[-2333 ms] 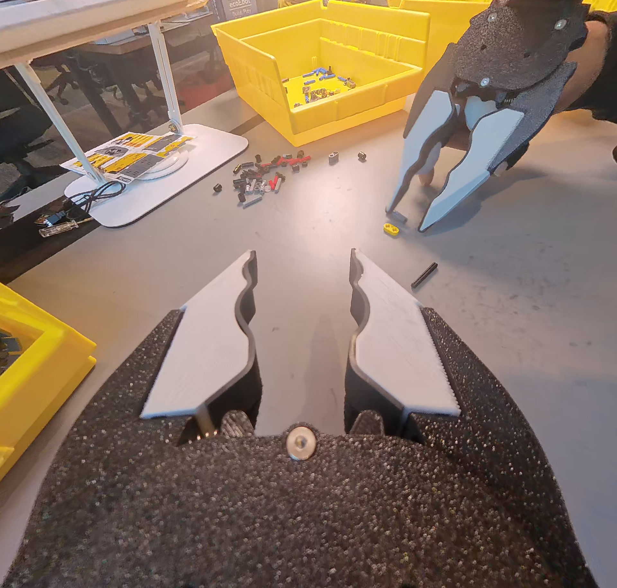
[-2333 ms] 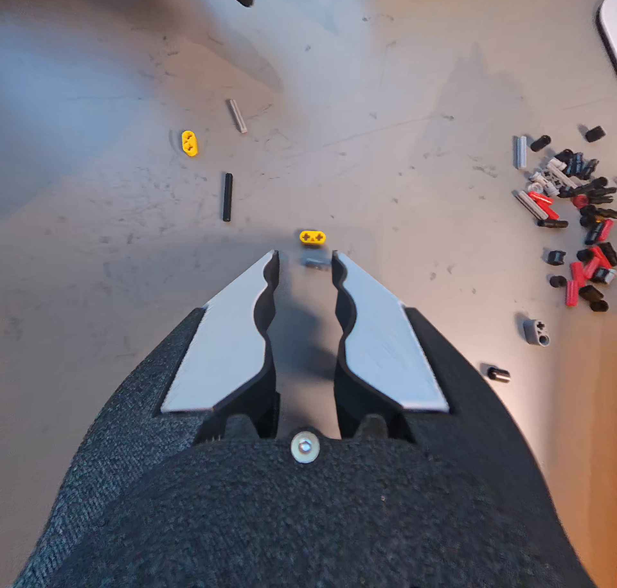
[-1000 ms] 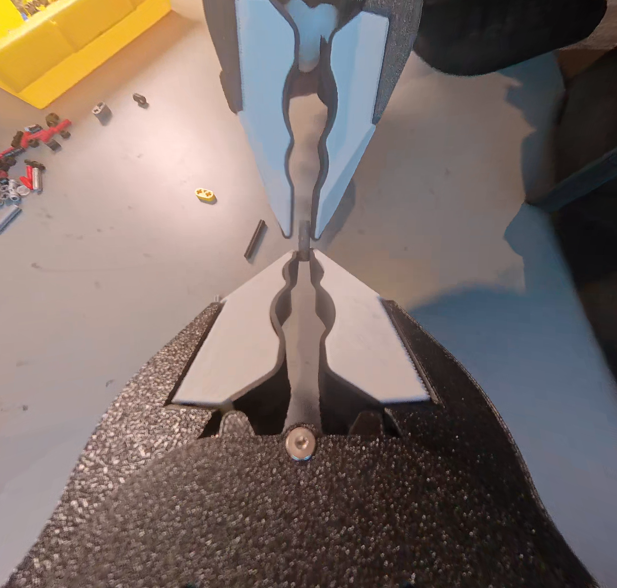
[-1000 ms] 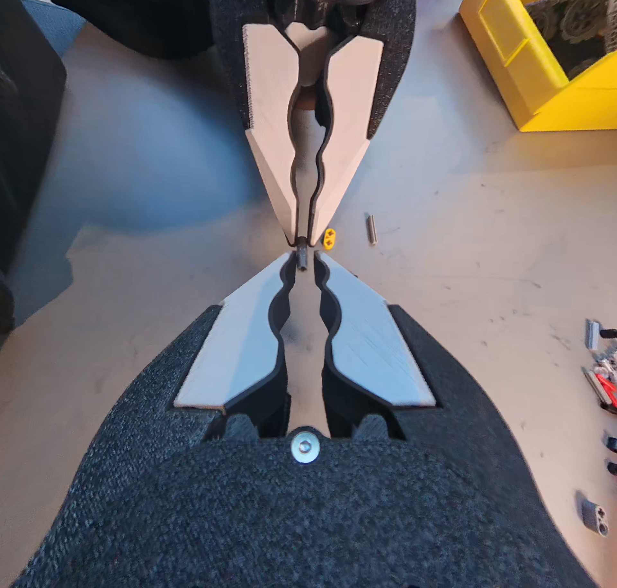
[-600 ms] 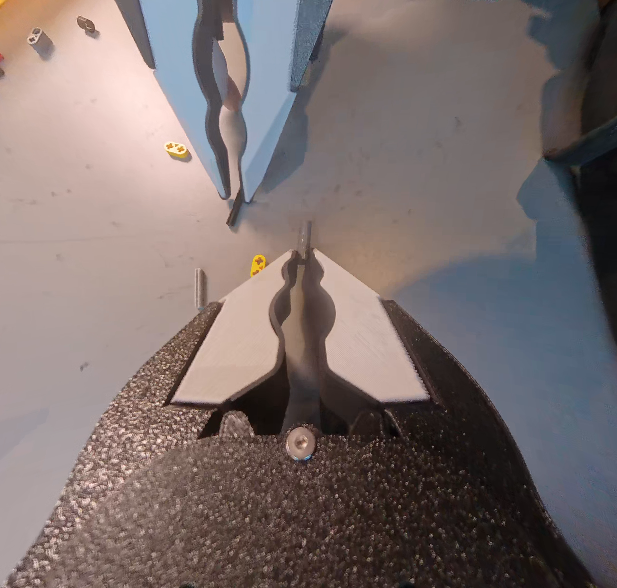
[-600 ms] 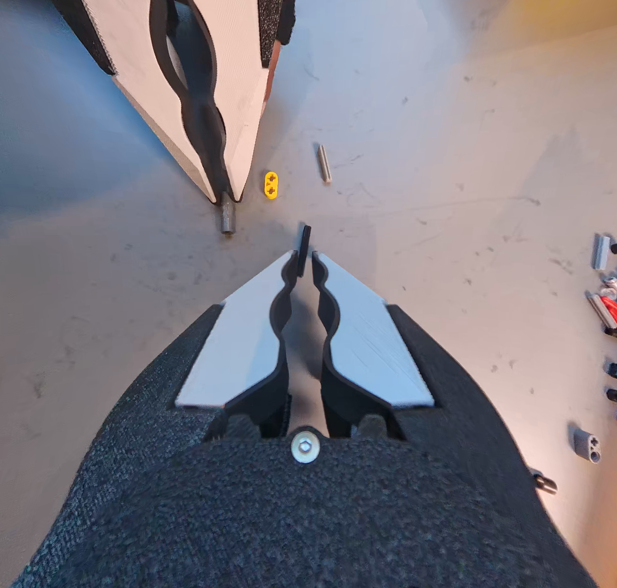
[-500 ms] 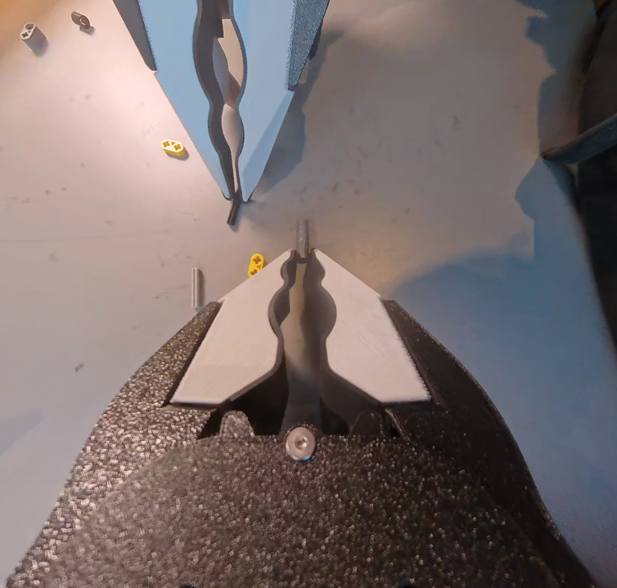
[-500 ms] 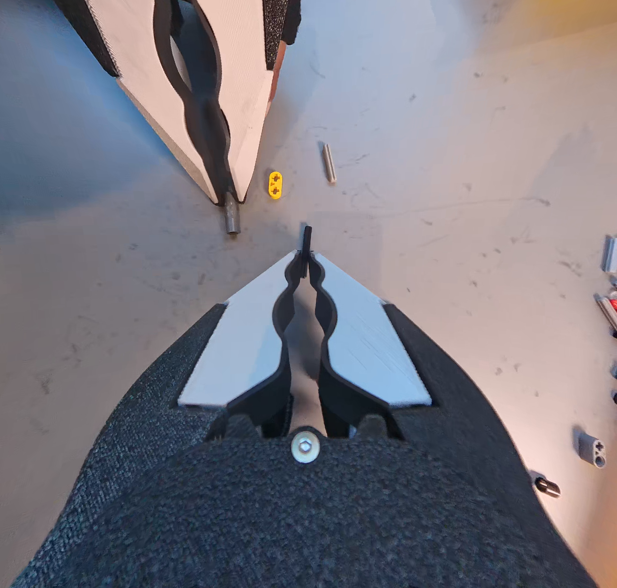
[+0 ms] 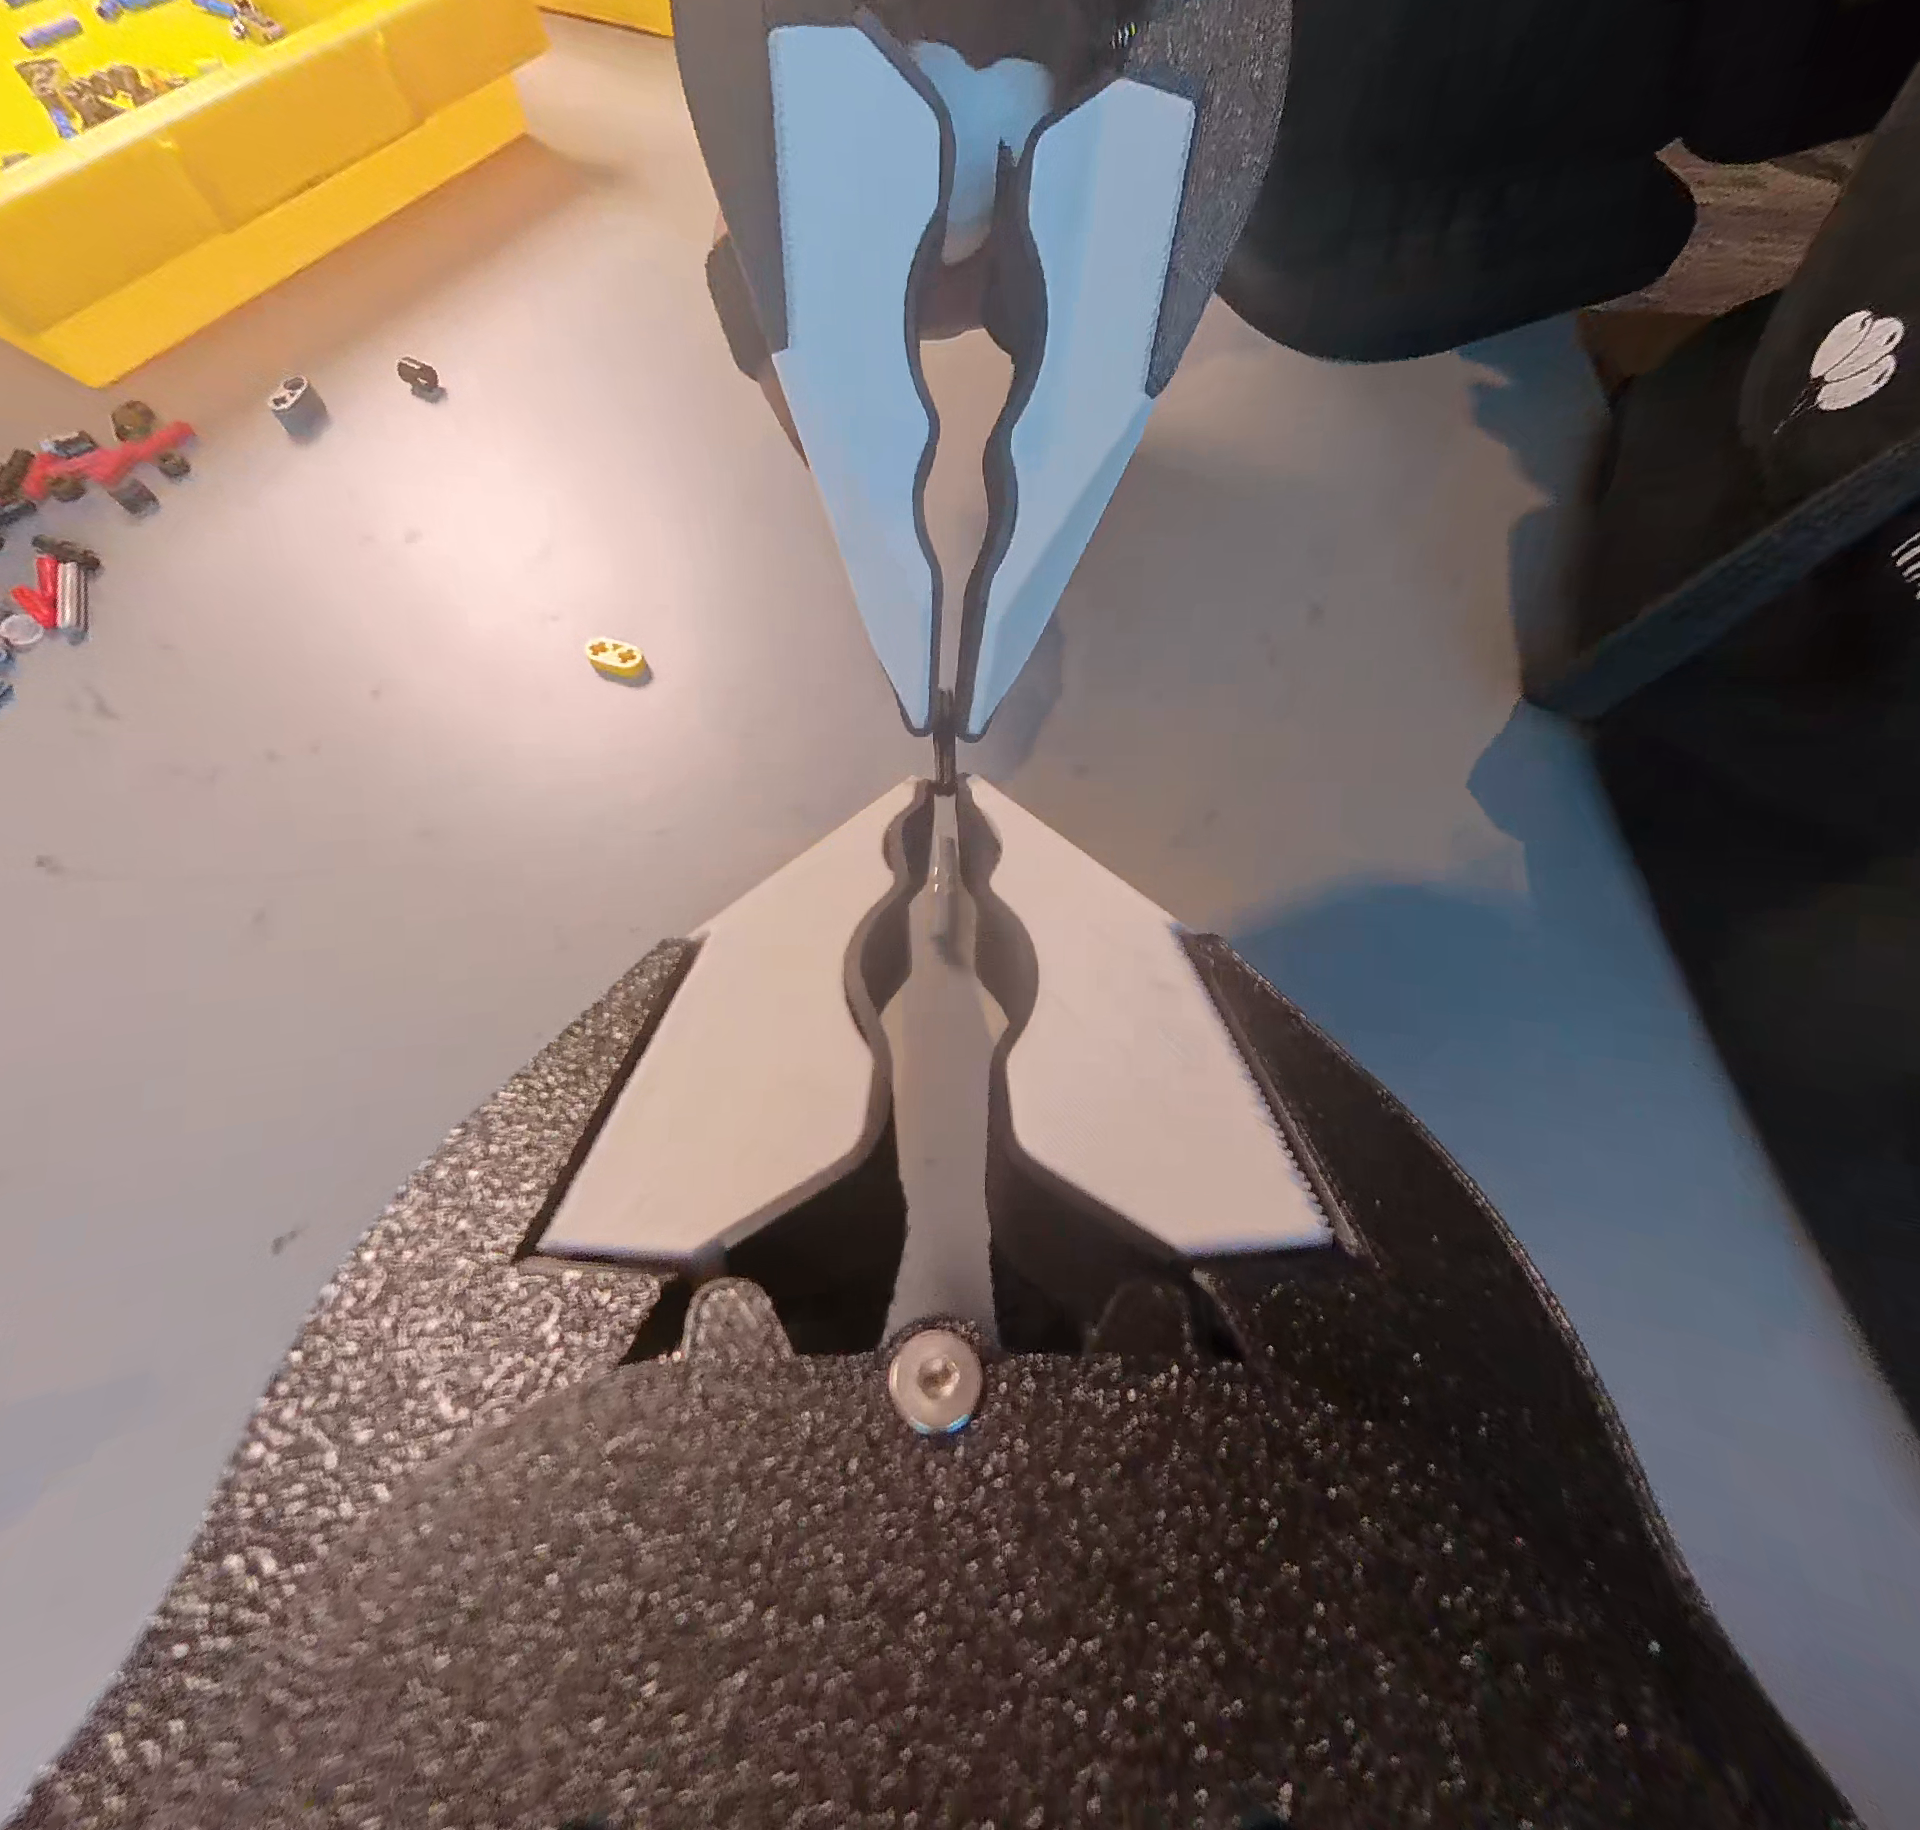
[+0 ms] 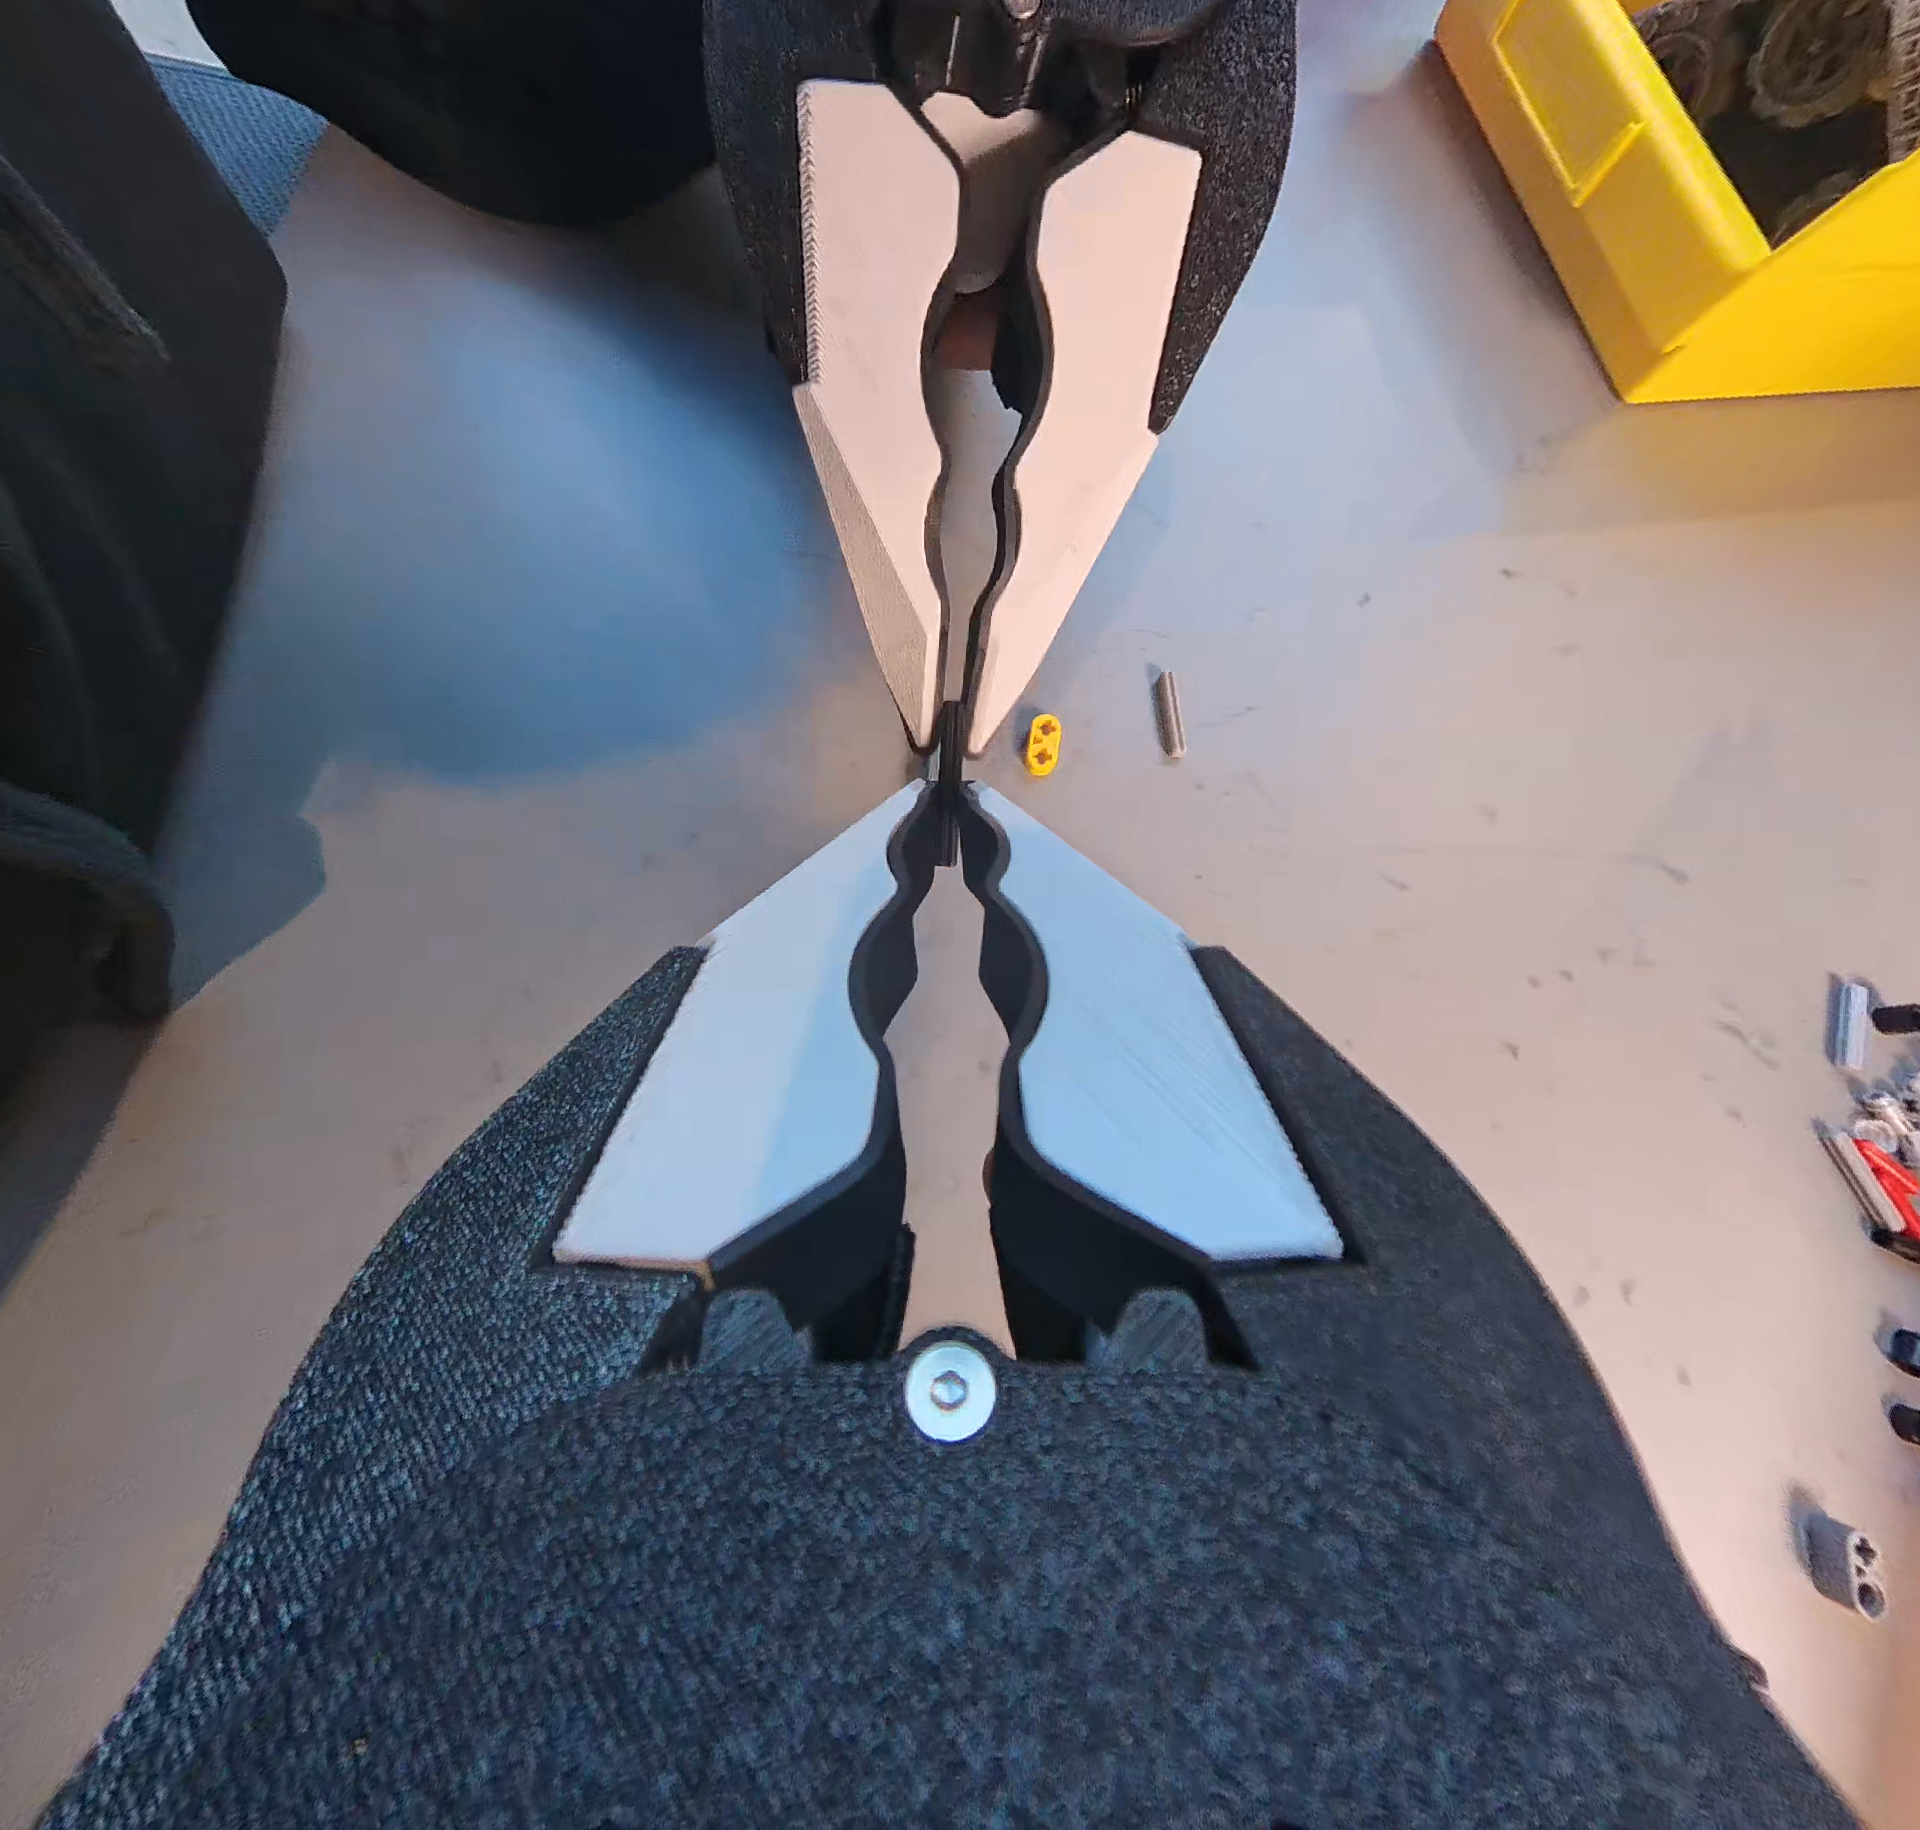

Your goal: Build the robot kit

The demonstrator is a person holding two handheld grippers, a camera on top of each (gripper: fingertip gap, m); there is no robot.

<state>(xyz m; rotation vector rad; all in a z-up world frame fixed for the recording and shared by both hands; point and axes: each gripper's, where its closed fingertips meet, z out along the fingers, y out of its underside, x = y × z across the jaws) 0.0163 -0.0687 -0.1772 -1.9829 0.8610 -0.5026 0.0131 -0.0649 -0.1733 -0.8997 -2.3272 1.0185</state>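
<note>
Left wrist view: pinched grey pin in left gripper, met right gripper at 12 o'clock, pinching black rod lying 12-to-6, tips almost touching.

Bare grey tabletop lies open around the small yellow two-hole link and short grey axle pin; the yellow plastic bin blocks beyond.
</note>
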